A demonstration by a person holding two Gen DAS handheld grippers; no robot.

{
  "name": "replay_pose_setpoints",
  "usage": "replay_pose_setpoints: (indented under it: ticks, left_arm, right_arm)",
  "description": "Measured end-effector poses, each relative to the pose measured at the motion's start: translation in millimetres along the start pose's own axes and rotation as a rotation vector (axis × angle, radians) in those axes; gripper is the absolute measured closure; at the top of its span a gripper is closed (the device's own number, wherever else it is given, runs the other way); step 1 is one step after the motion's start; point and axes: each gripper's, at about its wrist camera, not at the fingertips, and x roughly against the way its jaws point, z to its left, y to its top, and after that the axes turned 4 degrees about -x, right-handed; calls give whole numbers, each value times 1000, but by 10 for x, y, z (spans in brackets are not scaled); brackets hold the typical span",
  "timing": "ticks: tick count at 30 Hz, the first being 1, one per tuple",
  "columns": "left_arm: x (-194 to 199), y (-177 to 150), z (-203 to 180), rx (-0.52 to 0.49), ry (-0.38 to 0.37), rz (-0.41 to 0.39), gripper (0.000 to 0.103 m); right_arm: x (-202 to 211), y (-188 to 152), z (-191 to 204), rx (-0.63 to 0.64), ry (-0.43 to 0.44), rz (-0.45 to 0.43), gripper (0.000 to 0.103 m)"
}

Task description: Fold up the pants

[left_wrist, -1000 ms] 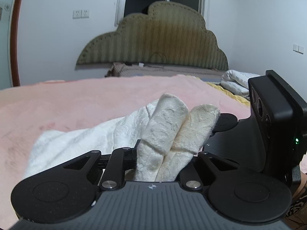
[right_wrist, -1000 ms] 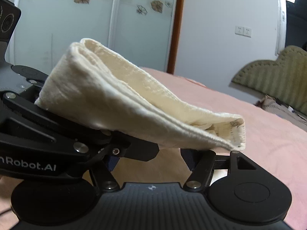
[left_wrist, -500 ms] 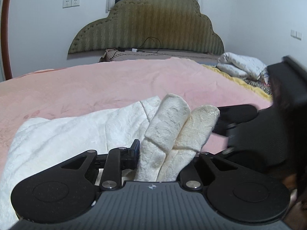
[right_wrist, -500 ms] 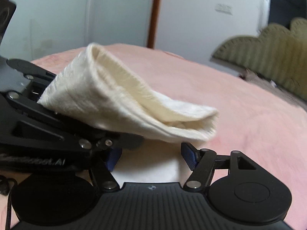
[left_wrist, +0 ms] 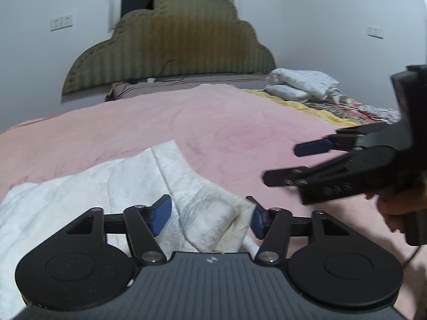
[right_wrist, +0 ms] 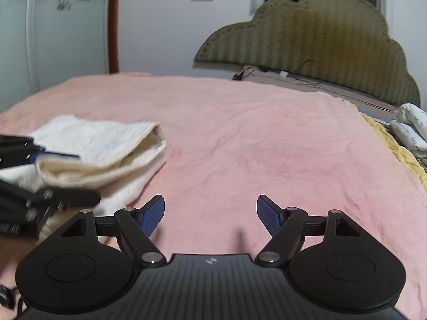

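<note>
Fold looks laid; release step; left gripper (left_wrist: 209, 214) jaws wide, folded pants (left_wrist: 208, 221) edge lying loose between them on bed (left_wrist: 240, 133); right gripper (right_wrist: 210, 213) wide, empty, pants to its left; next likely smoothing or another fold.

Cream pants (right_wrist: 101, 146), pink blanket (right_wrist: 240, 138), prob. olive striped headboard (right_wrist: 315, 34).

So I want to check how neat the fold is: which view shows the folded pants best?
The right wrist view: the pants lie stacked on the pink blanket, with their layered folded edge visible. The left wrist view shows only a close, partial stretch of cloth between the open jaws of the left gripper.
</note>
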Motion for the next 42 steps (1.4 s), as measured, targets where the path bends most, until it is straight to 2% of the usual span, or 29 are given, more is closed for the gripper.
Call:
replay_pose_setpoints:
  ticks: [2, 5, 9, 11, 12, 13, 16, 20, 22, 25, 30, 32, 34, 36, 42]
  left_arm:
    - [135, -20, 79, 28, -11, -6, 30]
    - [438, -58, 273, 91, 14, -42, 24]
    - [832, -100, 624, 181, 140, -105, 22]
    - [958, -135, 840, 249, 172, -106, 21]
    - [997, -159, 941, 284, 192, -99, 21]
    - [1021, -196, 1026, 311, 212, -91, 21]
    - [1059, -304, 1278, 378, 282, -51, 21]
    - [1071, -546, 1542, 457, 288, 61, 21]
    - [1049, -657, 1597, 455, 269, 118, 21]
    - [1081, -772, 1569, 407, 252, 138, 20]
    - [1103, -837, 1480, 307, 243, 141, 20]
    - [1094, -863, 1469, 298, 239, 144, 20]
    - [1089, -884, 1438, 290, 236, 147, 20]
    - [1100, -909, 1413, 272, 226, 151, 20]
    - [1106, -908, 1371, 218, 232, 129, 19]
  right_arm:
    - [31, 35, 72, -9, 10, -31, 27]
    - [-11, 139, 152, -17, 62, -83, 27]
    - [78, 243, 408, 18, 168, -141, 27]
    - [95, 267, 596, 82, 173, -173, 26]
    - [99, 266, 699, 123, 170, -180, 23]
    - [87, 260, 763, 154, 176, -178, 18]
    - [3, 189, 939, 260, 178, -121, 16]
    - [-177, 4, 994, 384, 30, -8, 15]
    - [-178, -19, 900, 324, 52, -4, 14]
    - [-153, -18, 789, 245, 72, 1, 14]
    - [-94, -32, 889, 266, 45, -57, 14]
    - [-72, -36, 956, 276, 69, -81, 13]
    - [-127, -56, 1011, 286, 95, -59, 11]
    - [-240, -111, 1022, 293, 85, -11, 9]
    - [-311, -142, 773, 92, 166, 17, 7]
